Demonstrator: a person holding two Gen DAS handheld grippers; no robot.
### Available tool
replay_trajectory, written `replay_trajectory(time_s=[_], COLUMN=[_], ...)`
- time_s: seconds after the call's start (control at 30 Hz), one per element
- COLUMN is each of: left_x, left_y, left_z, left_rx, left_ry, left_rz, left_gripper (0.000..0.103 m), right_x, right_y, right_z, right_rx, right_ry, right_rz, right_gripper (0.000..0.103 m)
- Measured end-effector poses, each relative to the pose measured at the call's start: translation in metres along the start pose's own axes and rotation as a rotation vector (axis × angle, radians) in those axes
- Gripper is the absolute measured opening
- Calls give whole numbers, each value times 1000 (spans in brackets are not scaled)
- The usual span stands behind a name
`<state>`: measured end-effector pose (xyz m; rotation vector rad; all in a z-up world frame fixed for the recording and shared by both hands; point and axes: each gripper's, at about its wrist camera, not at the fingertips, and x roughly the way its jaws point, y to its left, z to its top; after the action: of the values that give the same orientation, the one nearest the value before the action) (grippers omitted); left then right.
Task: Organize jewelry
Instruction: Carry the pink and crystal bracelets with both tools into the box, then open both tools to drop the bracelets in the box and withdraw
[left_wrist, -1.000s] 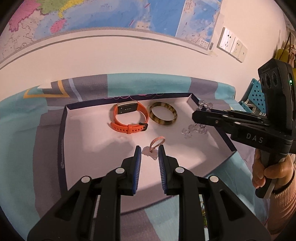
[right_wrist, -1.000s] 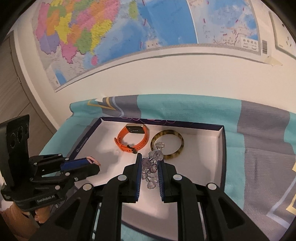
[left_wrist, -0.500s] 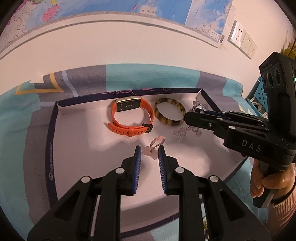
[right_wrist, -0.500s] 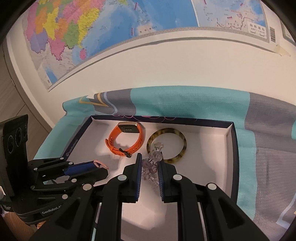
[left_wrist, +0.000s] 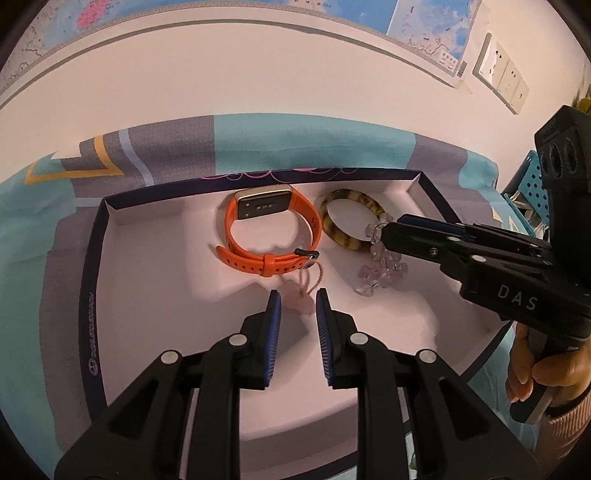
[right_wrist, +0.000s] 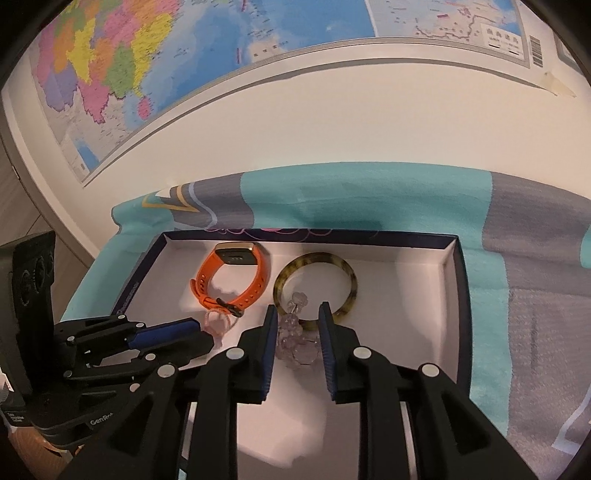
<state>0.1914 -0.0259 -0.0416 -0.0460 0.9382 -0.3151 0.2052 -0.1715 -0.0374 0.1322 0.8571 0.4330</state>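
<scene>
A white tray with a dark rim (left_wrist: 96, 258) (right_wrist: 458, 295) holds an orange watch (left_wrist: 266, 236) (right_wrist: 236, 280) and a tortoiseshell bangle (left_wrist: 347, 221) (right_wrist: 317, 284). My left gripper (left_wrist: 298, 299) (right_wrist: 207, 339) is narrowly open around a small pink bracelet (left_wrist: 306, 284) (right_wrist: 218, 323), just in front of the watch strap. My right gripper (right_wrist: 297, 314) (left_wrist: 384, 232) stands a little open with a clear crystal bead bracelet (right_wrist: 295, 339) (left_wrist: 380, 269) between its fingers, low over the tray beside the bangle.
The tray lies on a teal and grey cloth (left_wrist: 295, 144) (right_wrist: 406, 199) against a white wall with a map (right_wrist: 184, 55). Wall sockets (left_wrist: 502, 74) and a blue perforated basket (left_wrist: 528, 173) are at the right.
Both grippers moved forward and down into the tray. Their jaws have widened, and the pink bracelet and crystal bracelet now lie lower, near the tray floor.
</scene>
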Motion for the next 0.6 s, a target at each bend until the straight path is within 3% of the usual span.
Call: replay_trajectory(time_s=[0.23, 0.33, 0.6], left_x=[-2, -8, -57], left_y=[1, 3, -3], left_z=[0, -2, -15], left_rx=[-4, -5, 40], left_ry=[-8, -22, -133], left_rz=[8, 21, 82], left_gripper=[20, 28, 35], right_x=[-11, -18, -56], right_y=[-2, -1, 12], right_z=[-3, -5, -25], right_rx=[5, -3, -60], right_ry=[-26, -36, -77], right_rz=[8, 11, 48], right_gripper=[22, 22, 29])
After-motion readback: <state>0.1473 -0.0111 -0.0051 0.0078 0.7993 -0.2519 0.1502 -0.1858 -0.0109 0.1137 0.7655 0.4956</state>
